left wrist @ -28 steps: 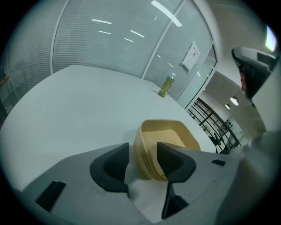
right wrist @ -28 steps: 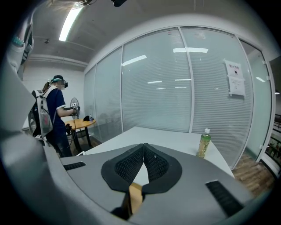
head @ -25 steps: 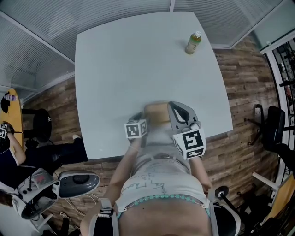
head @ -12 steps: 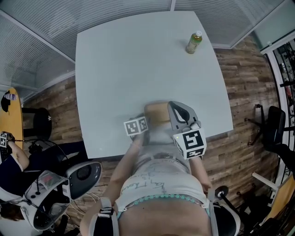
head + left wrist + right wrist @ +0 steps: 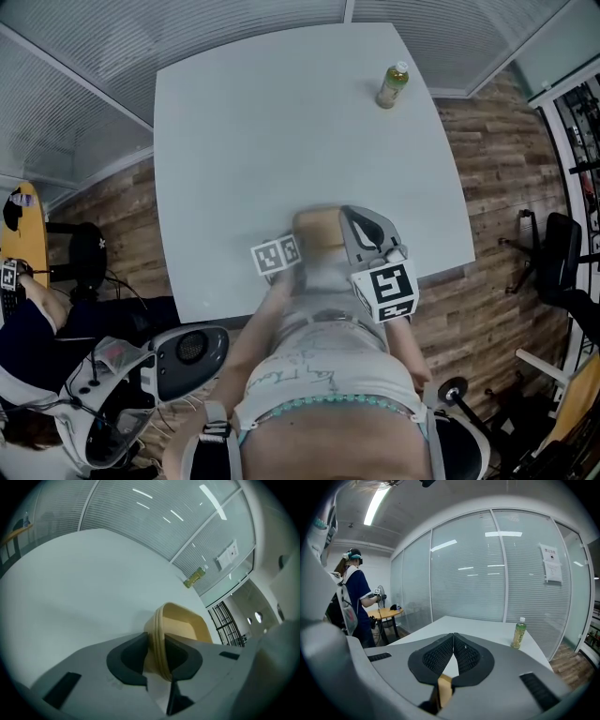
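Note:
A stack of tan bowls (image 5: 317, 225) rests near the front edge of the white table (image 5: 281, 122), partly hidden by both grippers. My left gripper (image 5: 157, 641) has the stack's near rim (image 5: 161, 630) pinched between its dark jaws, so it is shut on it. In the head view the left gripper (image 5: 281, 251) sits at the stack's left side. At the right side is my right gripper (image 5: 361, 230). In its own view the right gripper (image 5: 453, 637) has its tips together, with a tan edge (image 5: 444, 688) of the stack caught low between the jaws.
A green drink bottle (image 5: 393, 85) stands at the table's far right corner, also in the bottle (image 5: 517, 633) right gripper view. Glass walls with blinds surround the table. A person (image 5: 351, 597) with a headset stands by a round wooden table (image 5: 384, 613) at the left.
My left gripper's jaws have closed in from open onto the bowl stack's rim and its view has tilted. The right gripper is unmoved. The person at the left has shifted.

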The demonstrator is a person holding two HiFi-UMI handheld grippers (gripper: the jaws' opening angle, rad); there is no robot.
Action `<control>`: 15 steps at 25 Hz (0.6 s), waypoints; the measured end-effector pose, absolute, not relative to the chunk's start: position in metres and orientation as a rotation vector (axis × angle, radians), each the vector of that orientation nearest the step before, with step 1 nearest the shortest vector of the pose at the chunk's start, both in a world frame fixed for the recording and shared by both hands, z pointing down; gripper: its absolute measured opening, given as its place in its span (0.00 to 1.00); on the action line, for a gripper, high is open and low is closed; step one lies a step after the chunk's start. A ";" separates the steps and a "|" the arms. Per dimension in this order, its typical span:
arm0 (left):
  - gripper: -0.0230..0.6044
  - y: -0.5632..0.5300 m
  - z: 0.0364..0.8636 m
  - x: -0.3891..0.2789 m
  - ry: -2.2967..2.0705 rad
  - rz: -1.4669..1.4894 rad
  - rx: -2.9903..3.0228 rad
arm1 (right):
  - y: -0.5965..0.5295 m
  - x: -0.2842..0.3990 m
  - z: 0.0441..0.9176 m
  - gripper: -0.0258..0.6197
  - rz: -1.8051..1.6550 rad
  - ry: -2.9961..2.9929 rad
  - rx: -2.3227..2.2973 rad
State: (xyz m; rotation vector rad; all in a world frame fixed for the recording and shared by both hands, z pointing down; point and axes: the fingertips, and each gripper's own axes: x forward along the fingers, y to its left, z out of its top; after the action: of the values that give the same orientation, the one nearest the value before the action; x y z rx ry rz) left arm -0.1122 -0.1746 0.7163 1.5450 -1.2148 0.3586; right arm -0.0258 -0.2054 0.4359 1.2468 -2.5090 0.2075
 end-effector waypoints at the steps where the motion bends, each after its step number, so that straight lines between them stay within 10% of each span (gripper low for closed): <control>1: 0.15 -0.176 0.715 -0.113 -1.213 0.363 1.555 | -0.207 -0.027 0.436 0.04 0.207 -2.509 1.246; 15: 0.14 -0.181 0.669 -0.120 -1.225 0.272 1.642 | -0.200 -0.030 0.442 0.04 0.223 -2.512 1.239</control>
State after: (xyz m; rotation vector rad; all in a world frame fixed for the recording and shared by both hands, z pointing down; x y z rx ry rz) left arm -0.1197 -0.1807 0.6691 1.6417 -1.2249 0.2721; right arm -0.0299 -0.2002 0.4420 1.2389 -2.5125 0.2228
